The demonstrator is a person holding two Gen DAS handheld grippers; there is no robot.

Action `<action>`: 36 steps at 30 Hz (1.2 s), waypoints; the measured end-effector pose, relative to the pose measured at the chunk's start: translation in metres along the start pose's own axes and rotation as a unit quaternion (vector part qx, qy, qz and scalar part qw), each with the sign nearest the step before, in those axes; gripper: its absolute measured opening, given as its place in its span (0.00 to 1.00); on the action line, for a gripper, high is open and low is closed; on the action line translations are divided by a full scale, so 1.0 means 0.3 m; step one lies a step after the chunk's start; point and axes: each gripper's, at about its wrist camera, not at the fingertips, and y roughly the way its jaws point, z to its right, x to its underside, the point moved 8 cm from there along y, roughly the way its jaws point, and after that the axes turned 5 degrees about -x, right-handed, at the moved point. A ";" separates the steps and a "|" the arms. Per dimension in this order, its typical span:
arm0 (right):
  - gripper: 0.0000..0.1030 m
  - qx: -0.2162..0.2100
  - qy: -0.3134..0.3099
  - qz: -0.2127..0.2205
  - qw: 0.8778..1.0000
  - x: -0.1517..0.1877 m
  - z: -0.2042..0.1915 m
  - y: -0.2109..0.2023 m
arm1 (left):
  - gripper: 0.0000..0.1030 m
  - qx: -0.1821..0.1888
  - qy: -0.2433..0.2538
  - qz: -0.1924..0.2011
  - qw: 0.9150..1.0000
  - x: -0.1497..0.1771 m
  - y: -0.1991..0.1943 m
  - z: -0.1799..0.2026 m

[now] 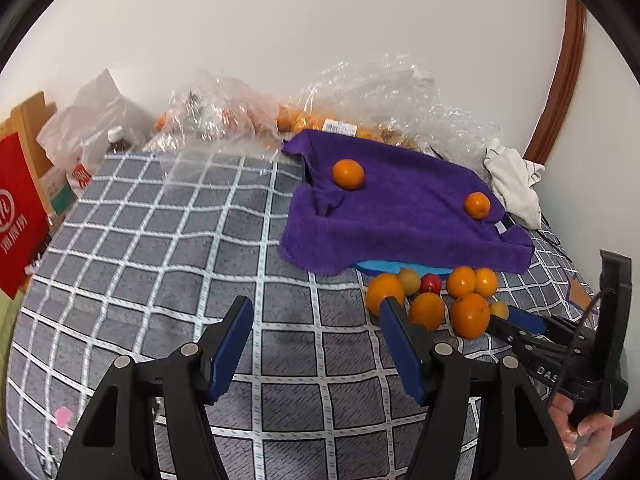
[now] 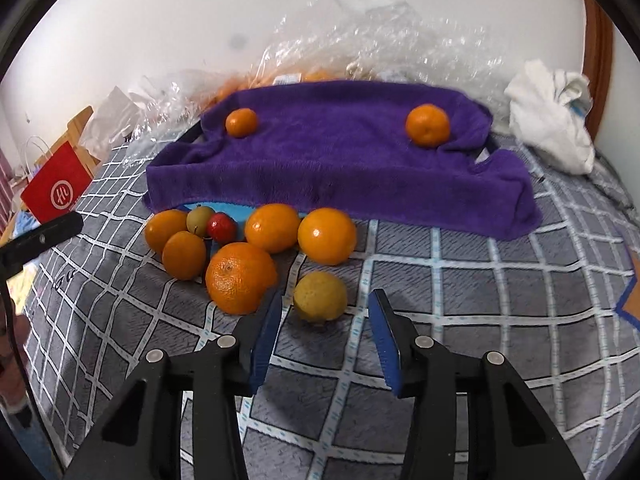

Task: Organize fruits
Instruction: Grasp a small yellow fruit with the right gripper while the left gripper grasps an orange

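Right gripper [image 2: 326, 334] is lowering toward a small yellow fruit [image 2: 320, 297] lying on the checked cloth of the counter [image 2: 460, 300], just in front of a cluster of oranges [image 2: 240, 276] and apart from the purple towel [image 2: 340, 160], which is carrying two mandarins [image 2: 427, 125]. Its blue fingers [image 2: 266, 344] are standing apart on either side of the fruit's near edge, not yet pressing on it; nothing is being held. Left gripper [image 1: 316, 332] is hovering over bare cloth to the left of the pile, its fingers open and empty.

For a clean grasp, the right fingers probably ought to advance until the fruit's widest part is sitting between them, though the fisheye is making depth uncertain. The neighbouring large orange is lying close to the left finger, so closing should be gentle to avoid nudging it.
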 end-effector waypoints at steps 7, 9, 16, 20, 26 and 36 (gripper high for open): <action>0.27 0.022 -0.016 0.007 1.000 -0.004 0.007 -0.007 | 0.62 0.013 0.008 -0.020 1.000 0.009 0.043 0.046; 0.27 0.026 -0.017 0.017 0.999 -0.002 0.022 -0.033 | 0.62 0.022 0.011 -0.027 0.999 0.012 0.056 0.071; 0.27 0.053 -0.016 0.041 0.998 0.012 0.102 -0.105 | 0.55 0.015 0.029 -0.042 0.999 0.024 0.126 0.153; 0.27 0.057 -0.018 0.048 0.997 0.028 0.143 -0.130 | 0.48 0.006 0.041 -0.044 0.998 0.013 0.154 0.172; 0.27 0.034 0.009 0.049 0.998 0.042 0.173 -0.137 | 0.47 0.005 0.048 -0.060 0.997 0.009 0.206 0.181; 0.27 0.015 0.028 0.046 0.998 0.043 0.185 -0.126 | 0.29 0.017 0.048 -0.039 0.998 0.016 0.222 0.200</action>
